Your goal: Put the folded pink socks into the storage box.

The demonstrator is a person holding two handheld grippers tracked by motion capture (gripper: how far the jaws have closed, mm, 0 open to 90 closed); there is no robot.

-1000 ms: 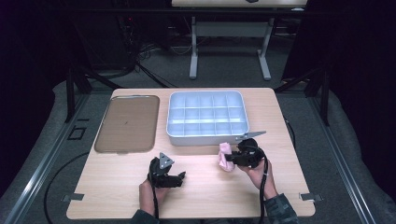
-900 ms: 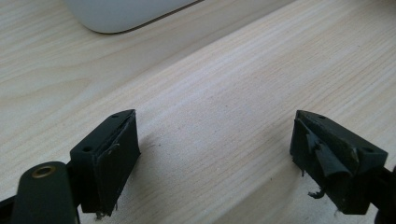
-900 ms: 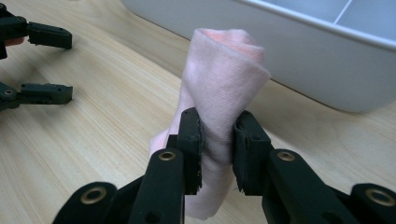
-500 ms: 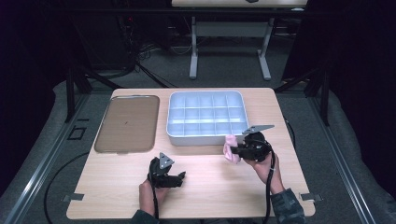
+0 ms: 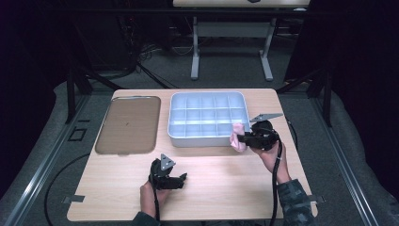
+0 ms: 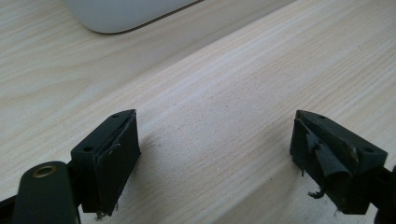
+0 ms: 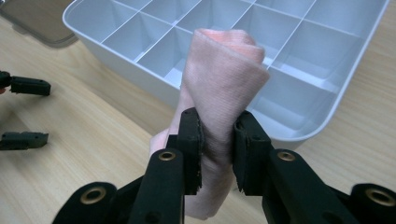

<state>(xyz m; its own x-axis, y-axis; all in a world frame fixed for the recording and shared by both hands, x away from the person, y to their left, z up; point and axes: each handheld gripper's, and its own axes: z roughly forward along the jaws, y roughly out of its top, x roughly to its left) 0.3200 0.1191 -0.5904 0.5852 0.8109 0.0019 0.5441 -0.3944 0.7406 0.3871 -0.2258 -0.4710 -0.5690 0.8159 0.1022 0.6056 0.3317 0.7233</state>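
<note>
High view, read from left to right: a flat brownish lid [image 5: 128,123] lies on the wooden table [image 5: 207,188] at centre left of the frame, well apart from both hands. Just to its right sits a white compartment tray [image 5: 175,123], its grid of small cells showing nothing inside. Below the lid and tray, at lower centre-left of the frame, the left gripper [image 5: 182,178] rests low over bare wood in the person's left hand, jaws spread wide with nothing between them. At centre right, by the tray's lower right corner, the right gripper [image 5: 239,138] is held above the table with a rolled pink cloth [image 5: 237,135] clamped in it; the cloth overlaps the tray's near rim in this picture, and whether it touches the rim cannot be told. Left gripper view has the two black pads far apart at the lower left and lower right of the frame, plain table grain between them, and a rounded white corner of the tray [image 6: 126,14] at the upper left. Right gripper view shows the left gripper [image 7: 39,112] small at the far left edge, then the cloth [image 7: 222,84] standing upright in the middle of the frame, pinched at its lower part by the two pads, with the tray's wall [image 7: 116,58] and cells behind it.
</note>
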